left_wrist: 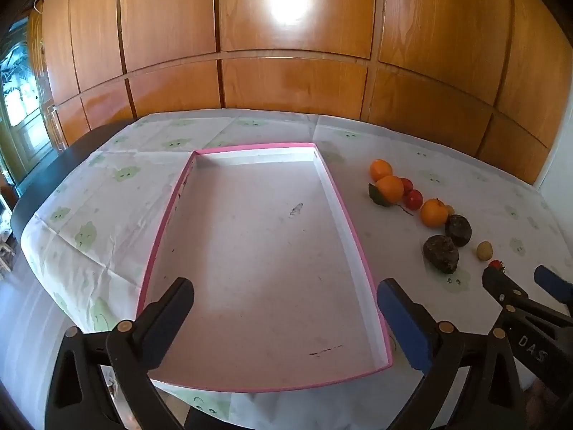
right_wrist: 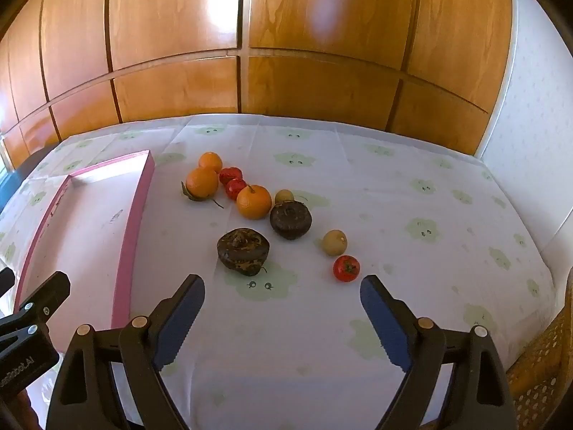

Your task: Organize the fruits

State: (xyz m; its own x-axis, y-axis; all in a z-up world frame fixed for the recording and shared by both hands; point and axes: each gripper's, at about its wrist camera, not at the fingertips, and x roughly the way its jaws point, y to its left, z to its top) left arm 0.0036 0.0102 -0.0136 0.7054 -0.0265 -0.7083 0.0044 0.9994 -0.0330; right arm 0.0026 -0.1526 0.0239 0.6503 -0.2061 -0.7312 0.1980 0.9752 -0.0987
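Note:
A pink-rimmed shallow box [left_wrist: 343, 211] lies on the table with nothing in it; my left gripper [left_wrist: 284, 304] hangs open over its near end. The box's right wall [right_wrist: 138, 222] shows in the right wrist view. To its right lie three oranges [right_wrist: 253, 201], red tomatoes [right_wrist: 346, 268], two dark brown fruits [right_wrist: 243, 251] and small tan fruits [right_wrist: 334, 242]. My right gripper [right_wrist: 283, 304] is open and empty, just short of the nearest brown fruit and tomato. The fruits also show in the left wrist view [left_wrist: 434, 212].
A white tablecloth with green prints [right_wrist: 422, 229] covers the table. Wooden cabinet panels [left_wrist: 293, 82] stand behind. A wicker chair [right_wrist: 544, 369] sits at the right edge. The table's dark rim [left_wrist: 53, 168] shows at left.

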